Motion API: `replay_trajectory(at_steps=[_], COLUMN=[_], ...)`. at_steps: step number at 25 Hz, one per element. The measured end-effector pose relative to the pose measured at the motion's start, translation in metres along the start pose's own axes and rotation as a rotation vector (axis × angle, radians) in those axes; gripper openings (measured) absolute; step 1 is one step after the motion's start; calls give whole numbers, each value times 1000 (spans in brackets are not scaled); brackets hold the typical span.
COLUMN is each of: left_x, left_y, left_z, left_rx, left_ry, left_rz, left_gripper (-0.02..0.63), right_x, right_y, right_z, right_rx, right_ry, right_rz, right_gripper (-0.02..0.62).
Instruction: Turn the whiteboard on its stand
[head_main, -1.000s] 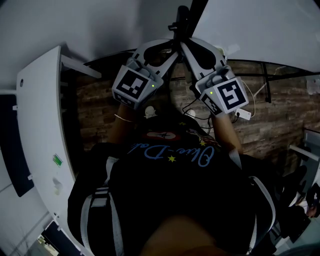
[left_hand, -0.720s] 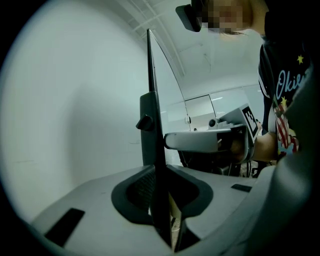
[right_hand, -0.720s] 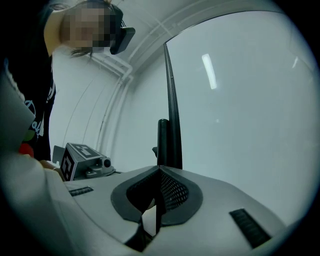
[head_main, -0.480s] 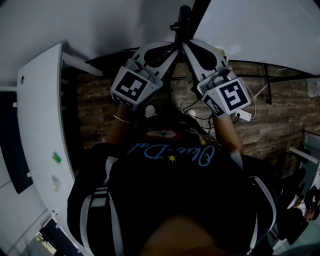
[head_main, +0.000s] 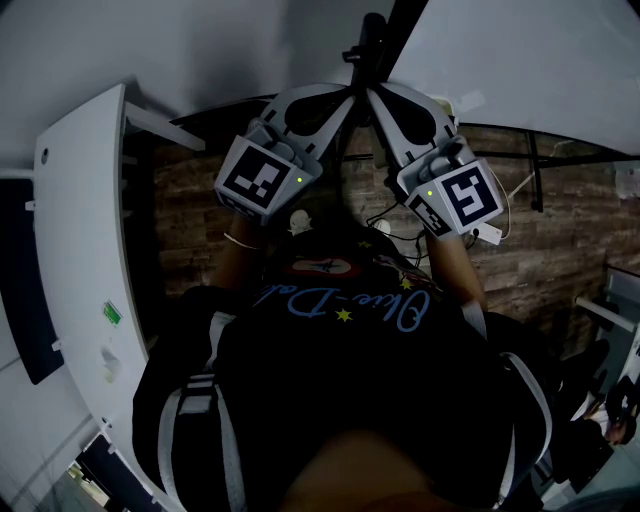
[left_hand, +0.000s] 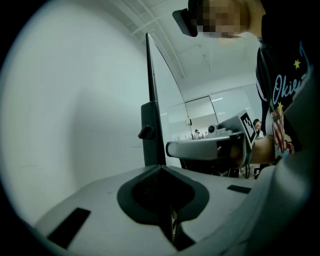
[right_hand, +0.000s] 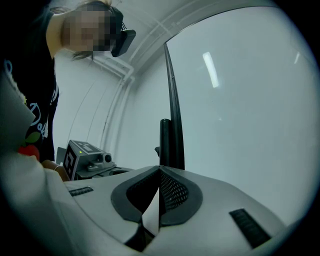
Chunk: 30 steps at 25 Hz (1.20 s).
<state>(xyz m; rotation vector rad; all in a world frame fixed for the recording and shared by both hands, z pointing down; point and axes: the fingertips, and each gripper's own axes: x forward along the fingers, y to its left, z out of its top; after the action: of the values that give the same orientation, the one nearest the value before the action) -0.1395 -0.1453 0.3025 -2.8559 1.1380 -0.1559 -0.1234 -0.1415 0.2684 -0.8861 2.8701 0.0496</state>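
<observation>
Left gripper: jaws just closed, empty.
Right gripper: jaws together, empty.
Risk: unclamped tips slip off large white whiteboard when pushing.

Black T-shirt carried blue script and yellow stars; behind the pale-grey fingers, black-and-white marker cubes showed green lights.
</observation>
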Motion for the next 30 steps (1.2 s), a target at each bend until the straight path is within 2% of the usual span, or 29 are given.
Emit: replay_trajectory(at_steps=[18, 24, 30], left_x=[-5, -6, -3], left_y=[3, 5, 5], left_z=[15, 18, 17], left_rx=[10, 45, 29], left_ry=[-24, -26, -19], left_rz=[2, -3, -5], left_gripper=[23, 23, 23], right_x=[-7, -5, -6], right_y=[-4, -4, -6], right_z=[2, 2, 1], right_rx=[6, -1, 4], right_ry=[7, 15, 19], right_rz=[-18, -18, -19], right_gripper=[28, 28, 28])
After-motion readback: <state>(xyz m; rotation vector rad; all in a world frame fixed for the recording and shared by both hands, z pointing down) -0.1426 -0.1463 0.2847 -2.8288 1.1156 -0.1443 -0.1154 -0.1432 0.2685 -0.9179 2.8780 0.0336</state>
